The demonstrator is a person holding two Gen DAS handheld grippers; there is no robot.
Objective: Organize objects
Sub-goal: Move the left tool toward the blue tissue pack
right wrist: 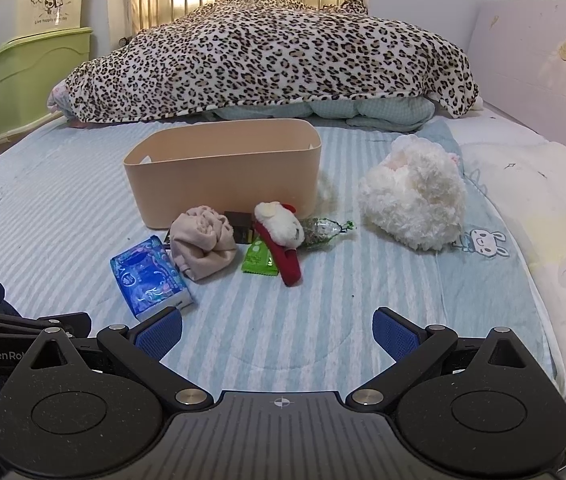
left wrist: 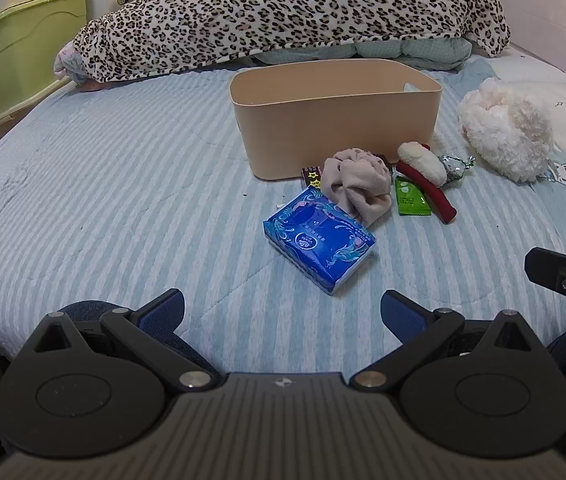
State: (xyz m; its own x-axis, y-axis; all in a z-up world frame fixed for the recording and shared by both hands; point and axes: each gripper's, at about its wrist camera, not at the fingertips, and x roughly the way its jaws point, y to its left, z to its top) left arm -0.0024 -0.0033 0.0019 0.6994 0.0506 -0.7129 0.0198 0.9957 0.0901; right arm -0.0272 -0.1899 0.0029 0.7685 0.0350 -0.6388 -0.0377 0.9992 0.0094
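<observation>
Both black two-finger grippers, left (left wrist: 282, 312) and right (right wrist: 277, 330), gape empty before the blue tissue pack (left wrist: 319, 240) lying near the beige plastic bin (left wrist: 335, 116); I'd pinch its narrow sides squarely.

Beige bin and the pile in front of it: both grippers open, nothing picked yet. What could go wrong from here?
1. The items are bunched: the beige cloth overlaps the dark box and touches the blue tissue pack, so a grasp may drag neighbours.
2. The green packet lies flat, partly under the red-and-white plush; fingers may slip off it.
3. The beige bin sits on soft bedding and could shift if bumped.
</observation>
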